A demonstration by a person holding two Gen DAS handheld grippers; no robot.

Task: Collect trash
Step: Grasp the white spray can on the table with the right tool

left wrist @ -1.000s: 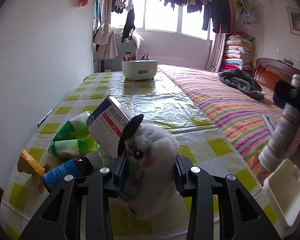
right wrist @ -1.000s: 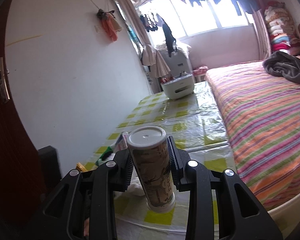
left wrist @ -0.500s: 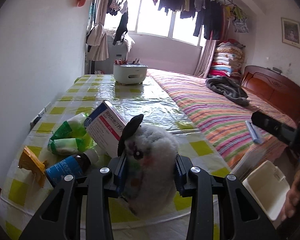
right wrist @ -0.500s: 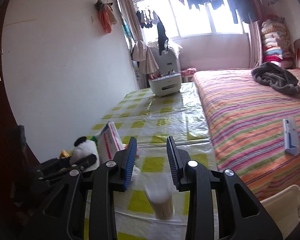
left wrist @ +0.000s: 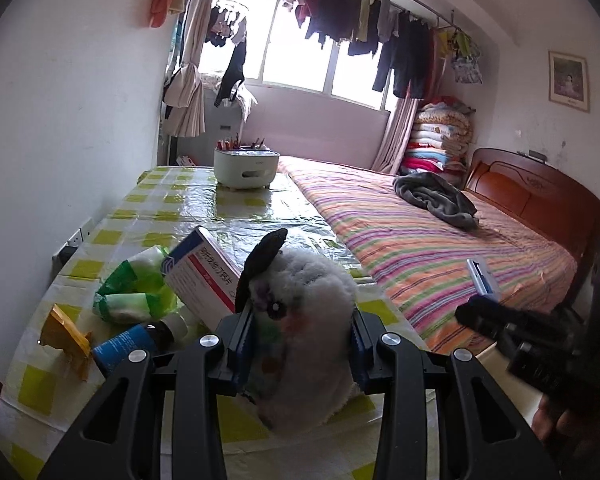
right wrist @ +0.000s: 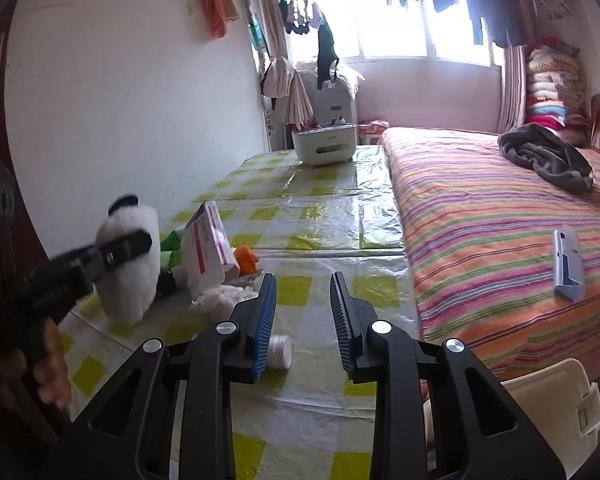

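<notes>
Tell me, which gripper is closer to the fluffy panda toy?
Left. The left gripper is clamped around the panda toy, pads pressing its sides. The right gripper is empty, its jaws just opened, off to the panda's right over the table.

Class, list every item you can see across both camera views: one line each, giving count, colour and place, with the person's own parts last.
Panda toy: one, white and black, between left gripper fingers.
Medicine box: one, white, red and blue, leaning on table.
Green packets: several, green and white, left of box.
Bottle: one, dark with blue label, lying on table.
Yellow wrapper: one, near table's left edge.
White cap: one, on table near right gripper.
Organiser: one, white, far end of table.
Bin: one, white, by bed.
Blanket: one, grey, on bed.
Left gripper: black, shut on toy.
Right gripper: black, open, empty.
</notes>
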